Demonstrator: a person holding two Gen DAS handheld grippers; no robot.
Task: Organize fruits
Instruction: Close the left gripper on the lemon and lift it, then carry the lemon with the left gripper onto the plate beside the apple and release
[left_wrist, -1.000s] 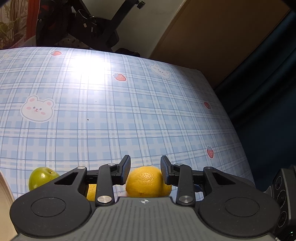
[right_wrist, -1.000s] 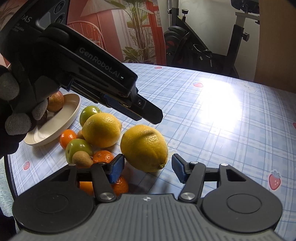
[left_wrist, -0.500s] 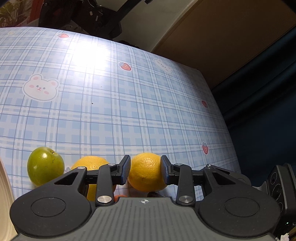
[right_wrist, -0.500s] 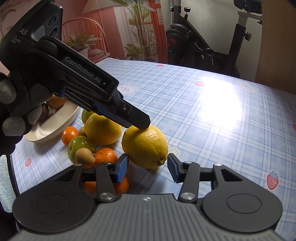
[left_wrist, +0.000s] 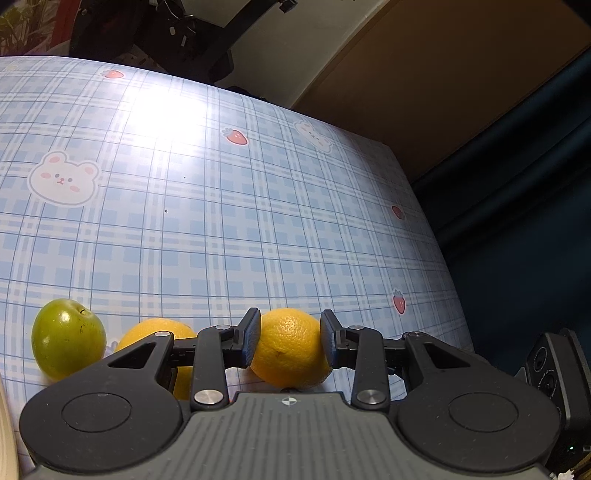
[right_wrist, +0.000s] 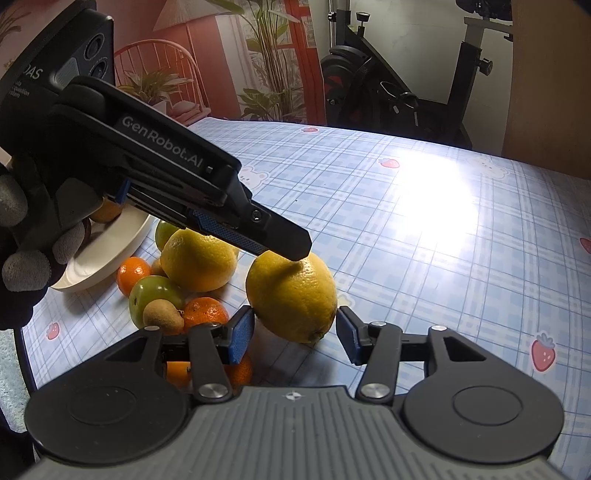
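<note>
A large yellow lemon lies on the blue plaid tablecloth. My left gripper has both pads against its sides; in the right wrist view its fingers come down on the lemon's top. My right gripper is open just in front of the lemon, with space on both sides. A second lemon lies to its left. A green apple, another green fruit, a kiwi and tangerines cluster beside it.
A white plate with fruit stands at the left behind the left gripper. The table's right edge drops off to a dark curtain. An exercise bike stands beyond the table's far edge.
My left gripper has closed in on the lemon until its pads touch it. My right gripper has moved nearer to the lemon and stays open.
</note>
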